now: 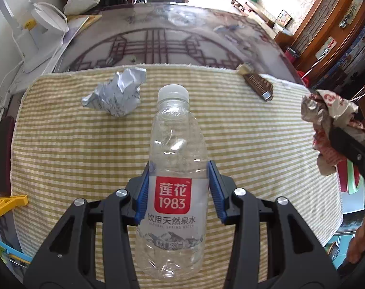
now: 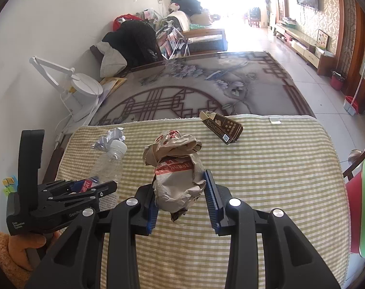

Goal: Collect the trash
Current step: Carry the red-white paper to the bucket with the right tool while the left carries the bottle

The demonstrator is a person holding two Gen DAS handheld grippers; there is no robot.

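Note:
My left gripper is shut on a clear plastic water bottle with a red label and white cap, held above the striped cloth. My right gripper is shut on a crumpled brown paper bag with red print; the bag also shows at the right edge of the left wrist view. A crumpled silver foil wrapper lies at the cloth's far left. A brown carton lies at the far right edge of the cloth; it shows in the right wrist view too. The left gripper and bottle appear at the left there.
The yellow-and-white striped cloth covers a table. A patterned grey rug lies beyond it. A white desk lamp stands at the far left. A red and green chair is at the right. Yellow plastic pieces sit at the left edge.

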